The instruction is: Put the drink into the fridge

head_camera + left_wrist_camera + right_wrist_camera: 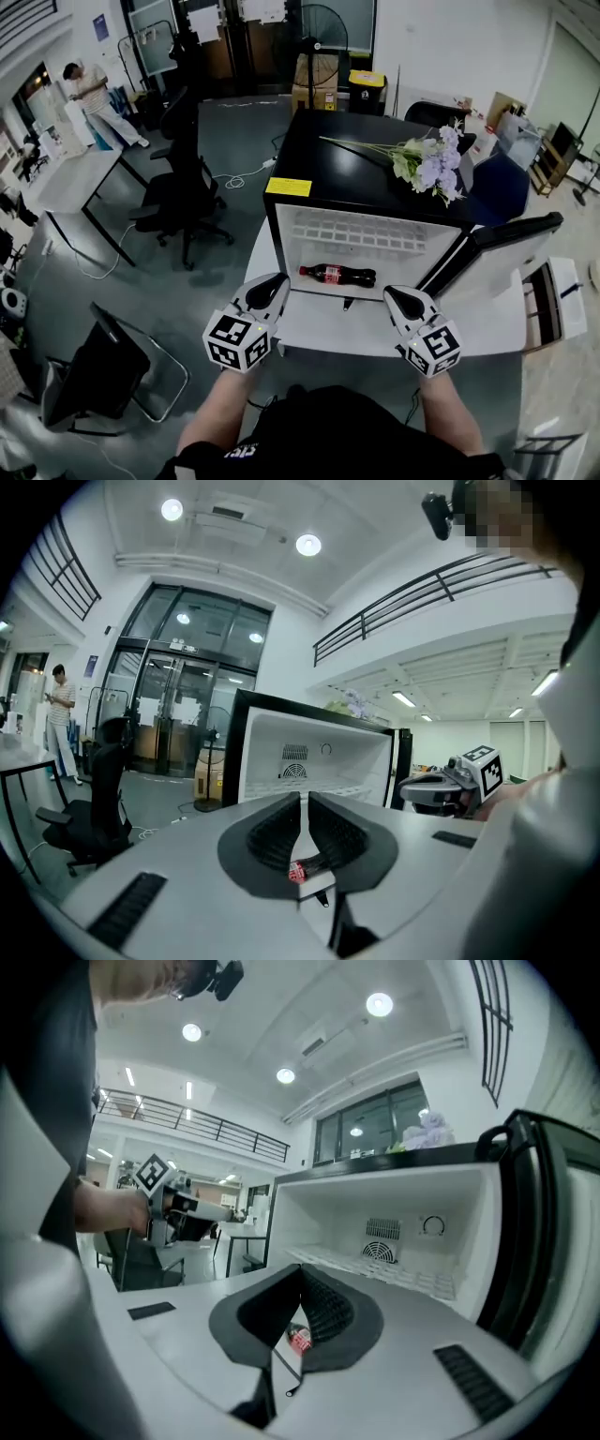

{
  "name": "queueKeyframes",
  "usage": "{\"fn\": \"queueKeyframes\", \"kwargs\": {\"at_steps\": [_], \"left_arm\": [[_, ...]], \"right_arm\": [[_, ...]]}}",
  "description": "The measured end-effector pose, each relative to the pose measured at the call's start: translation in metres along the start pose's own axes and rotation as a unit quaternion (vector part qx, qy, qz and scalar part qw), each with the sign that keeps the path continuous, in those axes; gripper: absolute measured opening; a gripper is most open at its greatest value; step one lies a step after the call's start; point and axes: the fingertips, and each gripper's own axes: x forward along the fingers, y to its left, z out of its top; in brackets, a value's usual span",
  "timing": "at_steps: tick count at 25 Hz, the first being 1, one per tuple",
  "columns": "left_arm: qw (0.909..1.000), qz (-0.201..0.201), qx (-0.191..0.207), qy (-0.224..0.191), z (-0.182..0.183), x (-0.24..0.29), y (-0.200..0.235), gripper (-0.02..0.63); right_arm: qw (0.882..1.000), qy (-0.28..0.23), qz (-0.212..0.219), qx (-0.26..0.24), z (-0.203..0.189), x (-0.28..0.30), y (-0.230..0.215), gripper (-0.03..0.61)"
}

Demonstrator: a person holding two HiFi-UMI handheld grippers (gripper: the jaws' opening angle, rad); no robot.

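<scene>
Drink lies by the fridge's front edge, left gripper and right gripper pressed together and empty, so shutting the door looks next.

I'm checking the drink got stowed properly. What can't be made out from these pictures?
Bottle: head view, too small to read its label or judge the cap.
Same bottle, both gripper views: only a sliver shows; the closed left tongs and right tongs cover the rest.
Fridge door: head view, steeply angled; its inner racks can't be made out.
</scene>
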Motion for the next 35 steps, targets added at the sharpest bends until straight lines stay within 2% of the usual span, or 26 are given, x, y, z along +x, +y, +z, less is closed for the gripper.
{"fn": "queueKeyframes", "kwargs": {"at_steps": [6,9,14,35], "left_arm": [[0.9996,-0.016,0.021,-0.012,0.019,0.001,-0.019,0.04],[0.9994,-0.016,0.024,-0.019,0.024,0.0,-0.023,0.04],[0.9994,-0.017,0.021,-0.021,0.02,0.003,-0.031,0.04],[0.9998,-0.006,0.008,-0.018,0.011,0.0,-0.022,0.04]], "right_arm": [[0.995,-0.07,-0.02,0.064,0.028,-0.04,-0.006,0.014],[0.993,-0.085,-0.015,0.074,0.035,-0.047,-0.003,0.014],[0.994,-0.094,-0.007,0.053,0.045,-0.049,0.003,0.014],[0.995,-0.085,0.004,0.057,0.035,-0.043,0.017,0.014]]}}
